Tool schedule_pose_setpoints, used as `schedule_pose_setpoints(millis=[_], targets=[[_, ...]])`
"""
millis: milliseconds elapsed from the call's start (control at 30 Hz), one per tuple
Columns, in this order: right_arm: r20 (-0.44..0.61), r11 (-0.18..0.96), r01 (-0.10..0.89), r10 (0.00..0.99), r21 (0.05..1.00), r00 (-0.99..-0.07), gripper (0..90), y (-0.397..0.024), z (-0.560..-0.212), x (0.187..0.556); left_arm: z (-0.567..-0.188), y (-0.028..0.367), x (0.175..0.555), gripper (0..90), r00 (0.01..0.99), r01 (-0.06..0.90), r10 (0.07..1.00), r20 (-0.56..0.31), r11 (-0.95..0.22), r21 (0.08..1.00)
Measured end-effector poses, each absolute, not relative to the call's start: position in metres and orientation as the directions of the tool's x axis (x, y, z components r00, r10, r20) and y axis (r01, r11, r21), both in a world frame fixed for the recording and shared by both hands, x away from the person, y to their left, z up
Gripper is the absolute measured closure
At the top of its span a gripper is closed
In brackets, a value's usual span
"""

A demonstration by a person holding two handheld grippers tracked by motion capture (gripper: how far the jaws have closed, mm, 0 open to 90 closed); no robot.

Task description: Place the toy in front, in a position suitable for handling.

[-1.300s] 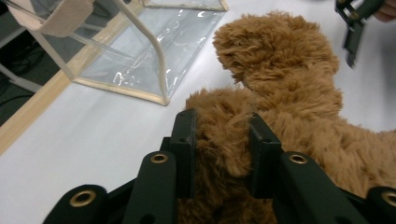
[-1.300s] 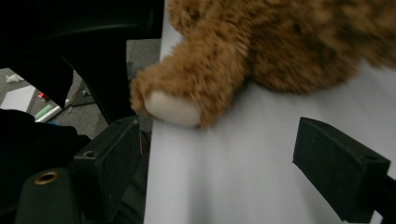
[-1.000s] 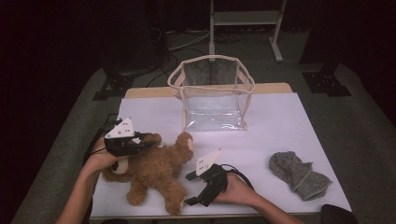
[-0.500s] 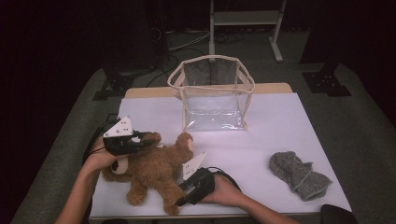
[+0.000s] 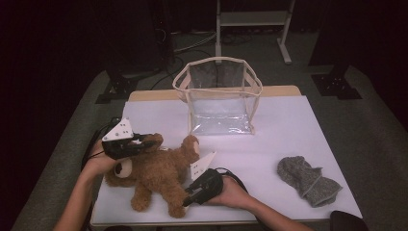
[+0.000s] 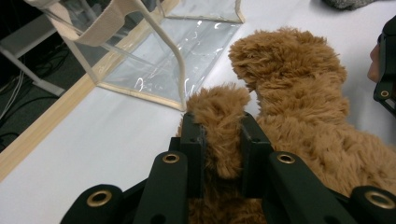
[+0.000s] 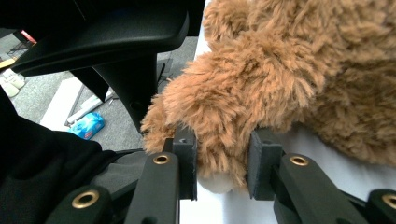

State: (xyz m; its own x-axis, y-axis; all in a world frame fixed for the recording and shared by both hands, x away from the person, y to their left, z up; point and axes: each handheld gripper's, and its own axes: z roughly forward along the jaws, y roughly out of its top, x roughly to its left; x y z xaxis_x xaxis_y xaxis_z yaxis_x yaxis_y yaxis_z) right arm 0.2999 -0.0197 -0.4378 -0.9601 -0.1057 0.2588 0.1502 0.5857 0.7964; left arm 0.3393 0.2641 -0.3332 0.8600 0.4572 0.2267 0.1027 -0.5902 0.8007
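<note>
A brown plush teddy bear (image 5: 159, 171) lies on the white table (image 5: 288, 130) at the front left. My left gripper (image 5: 150, 141) is shut on one of its furry limbs (image 6: 219, 126) at the bear's upper side, and the fur bulges between the pads. My right gripper (image 5: 188, 200) comes in from the right at the bear's lower end. Its jaws have just been closing on a leg (image 7: 219, 135), and both pads now press into the fur.
A clear plastic bag with cream trim (image 5: 219, 96) stands open at the back middle of the table, just beyond the bear (image 6: 154, 60). A grey knit hat (image 5: 308, 180) lies at the front right. Dark floor surrounds the table.
My right gripper has shifted a little left to the bear's leg and closed its jaws on it. The left gripper and the bear have stayed in place.
</note>
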Motion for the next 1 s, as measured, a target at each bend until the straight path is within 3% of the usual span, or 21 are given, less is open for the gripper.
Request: schedule_pose_setpoints(millis=[533, 1000], targets=[[0.275, 0.535, 0.165, -0.131, 0.828, -0.953, 69.5, -0.034, -0.419, 0.303, -0.312, 0.263, 0.333, 76.5, 0.840, 0.077, 0.481, 0.253, -0.567, 0.820], [0.258, 0.498, 0.162, -0.131, 0.852, -0.957, 69.3, -0.105, -0.376, 0.295, -0.274, 0.208, 0.324, 76.3, 0.870, -0.066, 0.361, 0.336, -0.590, 0.805]])
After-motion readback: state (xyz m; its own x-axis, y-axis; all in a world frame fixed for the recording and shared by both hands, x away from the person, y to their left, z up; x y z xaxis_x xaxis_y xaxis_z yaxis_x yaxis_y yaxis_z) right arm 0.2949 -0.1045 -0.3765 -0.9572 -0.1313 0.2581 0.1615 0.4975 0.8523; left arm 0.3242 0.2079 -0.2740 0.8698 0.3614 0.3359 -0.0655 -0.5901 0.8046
